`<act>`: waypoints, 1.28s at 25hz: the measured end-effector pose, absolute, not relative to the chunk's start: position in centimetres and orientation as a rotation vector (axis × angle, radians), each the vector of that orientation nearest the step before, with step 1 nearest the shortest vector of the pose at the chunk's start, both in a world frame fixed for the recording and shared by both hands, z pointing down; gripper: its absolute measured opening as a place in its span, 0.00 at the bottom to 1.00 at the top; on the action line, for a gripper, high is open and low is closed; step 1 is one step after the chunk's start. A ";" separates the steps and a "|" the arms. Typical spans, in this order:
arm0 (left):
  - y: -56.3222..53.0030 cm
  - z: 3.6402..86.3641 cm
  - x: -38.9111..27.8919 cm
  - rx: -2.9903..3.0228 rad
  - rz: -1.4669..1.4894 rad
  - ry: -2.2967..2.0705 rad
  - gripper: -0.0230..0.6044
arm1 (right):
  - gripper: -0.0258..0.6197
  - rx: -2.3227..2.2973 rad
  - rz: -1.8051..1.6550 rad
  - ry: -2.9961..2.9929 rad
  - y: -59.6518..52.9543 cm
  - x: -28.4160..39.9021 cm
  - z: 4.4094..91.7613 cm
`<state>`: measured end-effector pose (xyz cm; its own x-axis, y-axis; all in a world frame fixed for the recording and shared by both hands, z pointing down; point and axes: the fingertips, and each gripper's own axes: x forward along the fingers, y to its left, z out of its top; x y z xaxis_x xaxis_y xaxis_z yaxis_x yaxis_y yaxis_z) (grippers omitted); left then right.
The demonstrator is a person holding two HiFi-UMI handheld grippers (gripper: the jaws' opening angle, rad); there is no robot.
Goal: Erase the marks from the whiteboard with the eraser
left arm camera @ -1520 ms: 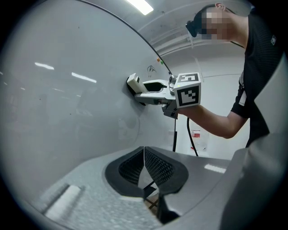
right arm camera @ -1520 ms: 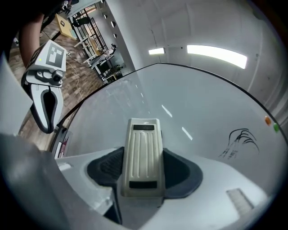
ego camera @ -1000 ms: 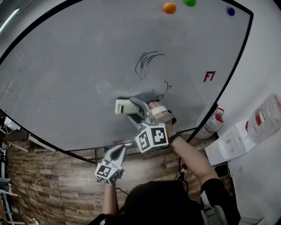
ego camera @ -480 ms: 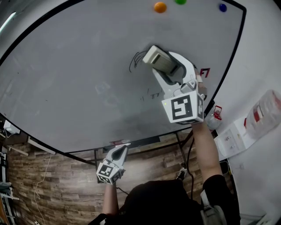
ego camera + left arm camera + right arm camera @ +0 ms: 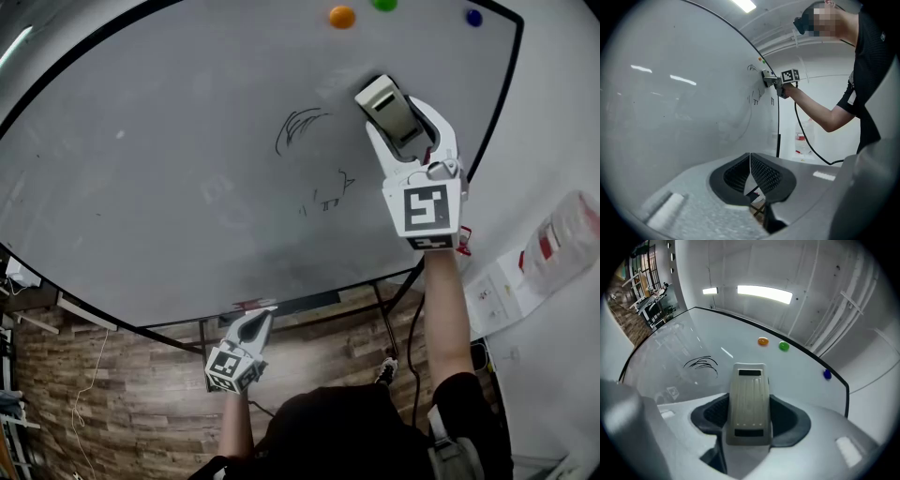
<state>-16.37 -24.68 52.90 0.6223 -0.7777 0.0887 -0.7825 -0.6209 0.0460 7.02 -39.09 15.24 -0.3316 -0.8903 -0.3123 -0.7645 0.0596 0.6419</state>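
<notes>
Wood-plank flooring (image 5: 112,394) runs under a big whiteboard (image 5: 141,187) that fills most of the head view, with orange (image 5: 342,16), green (image 5: 384,4) and blue (image 5: 474,17) magnets along its top edge.

A second ago the eraser (image 5: 380,96) lay crosswise low in the middle of the board, beneath the drawing. Half a second ago it stood just right of the black scribble (image 5: 300,127). Now it sits farther up and to the right, near the board's upper right edge and just below the green magnet. The scribble and the small marks (image 5: 330,195) under it remain on the board. The left tool (image 5: 262,317) has kept its place by the board's lower rim.

The right tool (image 5: 398,127) is clamped on the eraser across its width, the block standing lengthwise out past the jaw tips. Seen from the left tool's camera, the eraser appears to meet the board's surface. The right forearm (image 5: 445,309) reaches almost straight up from the shoulder, with the marker cube (image 5: 428,211) facing the head camera.

The left arm hangs low and bent, its tool pointing up at the board's bottom edge. Its jaws are closed tip to tip with nothing between them.
</notes>
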 end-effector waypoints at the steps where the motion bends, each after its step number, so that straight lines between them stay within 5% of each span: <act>1: -24.6 53.0 -16.4 2.755 0.091 -1.326 0.06 | 0.43 1.714 -1.130 -2.151 -39.1 7.0 15.2; 20: -23.7 54.1 -20.2 2.683 0.068 -1.397 0.06 | 0.43 1.729 -1.160 -2.018 -38.3 2.6 15.4; 32: -22.9 54.8 -19.3 2.709 0.082 -1.347 0.06 | 0.43 1.491 -1.308 -1.956 -36.6 -6.0 18.6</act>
<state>-19.26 -22.93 54.77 0.6035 -0.7912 0.0994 -0.7974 -0.5983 0.0787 -6.04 -36.64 18.64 -0.3823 -0.8918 -0.2421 -0.5641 0.0177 0.8255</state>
